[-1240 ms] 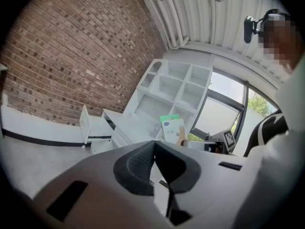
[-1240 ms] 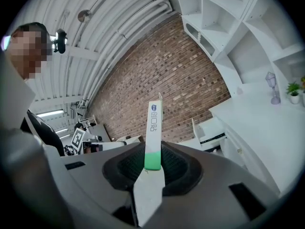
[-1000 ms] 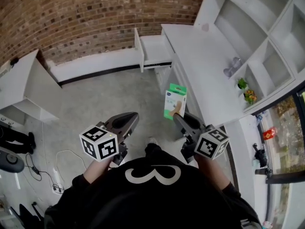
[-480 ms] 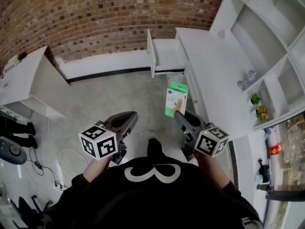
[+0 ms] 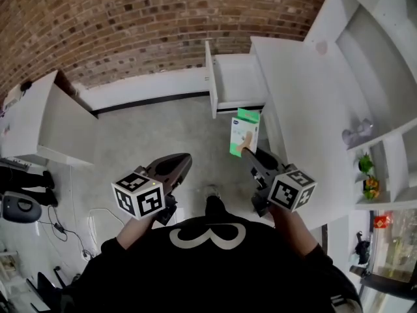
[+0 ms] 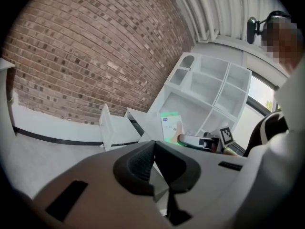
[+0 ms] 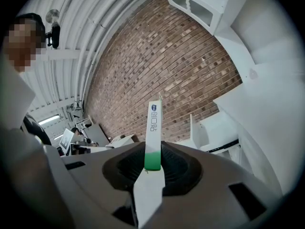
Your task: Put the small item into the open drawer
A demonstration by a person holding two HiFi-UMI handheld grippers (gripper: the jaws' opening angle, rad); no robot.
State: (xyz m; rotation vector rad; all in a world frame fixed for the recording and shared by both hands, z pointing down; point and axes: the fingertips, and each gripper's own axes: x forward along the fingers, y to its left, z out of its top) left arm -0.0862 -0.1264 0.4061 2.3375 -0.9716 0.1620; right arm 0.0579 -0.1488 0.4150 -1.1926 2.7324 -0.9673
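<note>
The small item is a flat white and green box [image 5: 245,132], and my right gripper [image 5: 249,152] is shut on its lower end, holding it upright above the floor. In the right gripper view the box [image 7: 153,128] stands edge-on between the pads. The open white drawer [image 5: 236,83] juts from the desk just beyond the box, its inside bare. My left gripper [image 5: 172,168] hangs to the left at about the same height, shut with nothing in it. Its view shows the jaws [image 6: 153,147] closed together, with the box [image 6: 170,127] and drawer [image 6: 114,128] ahead.
A long white desk [image 5: 306,109] with shelves [image 5: 384,77] runs along the right. A brick wall [image 5: 130,25] closes the far side. A white cabinet [image 5: 45,122] stands at the left, and cables [image 5: 71,227] lie on the concrete floor beside it.
The drawer and desk have drawn nearer and shifted right in the head view as the person steps toward them. Both grippers keep their pose, the box still held.
</note>
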